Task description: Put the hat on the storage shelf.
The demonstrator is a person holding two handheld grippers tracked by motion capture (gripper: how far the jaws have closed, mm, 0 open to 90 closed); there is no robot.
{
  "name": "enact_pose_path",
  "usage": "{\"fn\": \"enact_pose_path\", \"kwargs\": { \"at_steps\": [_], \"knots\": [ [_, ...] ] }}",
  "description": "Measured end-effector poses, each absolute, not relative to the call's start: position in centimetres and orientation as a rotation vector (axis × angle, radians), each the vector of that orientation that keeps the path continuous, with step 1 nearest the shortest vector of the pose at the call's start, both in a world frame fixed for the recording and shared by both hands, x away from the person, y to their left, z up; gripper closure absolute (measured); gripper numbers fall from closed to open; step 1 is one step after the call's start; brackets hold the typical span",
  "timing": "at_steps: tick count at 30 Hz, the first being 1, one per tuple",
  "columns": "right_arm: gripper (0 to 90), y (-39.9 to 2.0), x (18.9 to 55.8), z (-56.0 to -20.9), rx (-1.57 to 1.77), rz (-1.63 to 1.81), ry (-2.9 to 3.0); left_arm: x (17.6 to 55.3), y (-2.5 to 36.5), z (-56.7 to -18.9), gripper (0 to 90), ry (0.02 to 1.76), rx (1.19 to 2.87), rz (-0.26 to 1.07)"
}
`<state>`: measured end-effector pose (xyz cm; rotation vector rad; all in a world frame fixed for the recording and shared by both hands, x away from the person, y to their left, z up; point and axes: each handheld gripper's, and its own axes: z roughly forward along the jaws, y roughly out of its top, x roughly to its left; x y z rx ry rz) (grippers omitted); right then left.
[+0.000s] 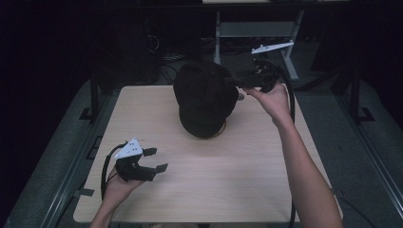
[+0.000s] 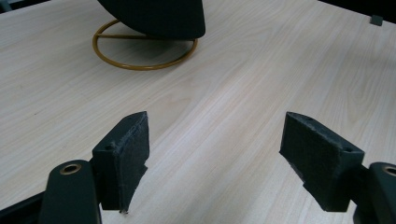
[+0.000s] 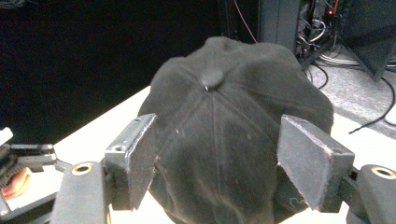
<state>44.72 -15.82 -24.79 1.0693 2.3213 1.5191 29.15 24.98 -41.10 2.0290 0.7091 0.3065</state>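
Observation:
A black baseball cap [image 1: 205, 97] sits on a stand at the back middle of the wooden table [image 1: 199, 190]. Its gold wire ring base [image 2: 144, 49] rests on the tabletop under the cap's brim [image 2: 159, 16]. My right gripper [image 1: 247, 80] is at the cap's right side, raised off the table, open, with the cap's crown [image 3: 219, 130] close between and beyond its pads. My left gripper [image 1: 154, 159] hovers open over the table's front left, nothing between its fingers [image 2: 126, 154].
Dark floor surrounds the table, with metal rails [image 1: 81, 156] along both sides. A grey frame leg [image 1: 256, 33] and cables [image 3: 327, 56] lie beyond the far edge. A small dark block [image 2: 376, 20] sits near a table edge.

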Motion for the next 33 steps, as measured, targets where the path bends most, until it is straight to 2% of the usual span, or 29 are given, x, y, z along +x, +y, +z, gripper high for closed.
{"fn": "enact_pose_path", "kwargs": {
  "at_steps": [13,33],
  "knots": [
    [26.2,-18.4,43.1,-26.5,1.118,1.503,2.317,29.1,24.9,-41.1,23.0,0.715,2.031,0.306],
    [24.8,-20.2,41.4,-29.4,1.164,1.466,2.349,29.0,25.1,-41.0,23.0,0.723,2.028,0.314]
  ]
}}
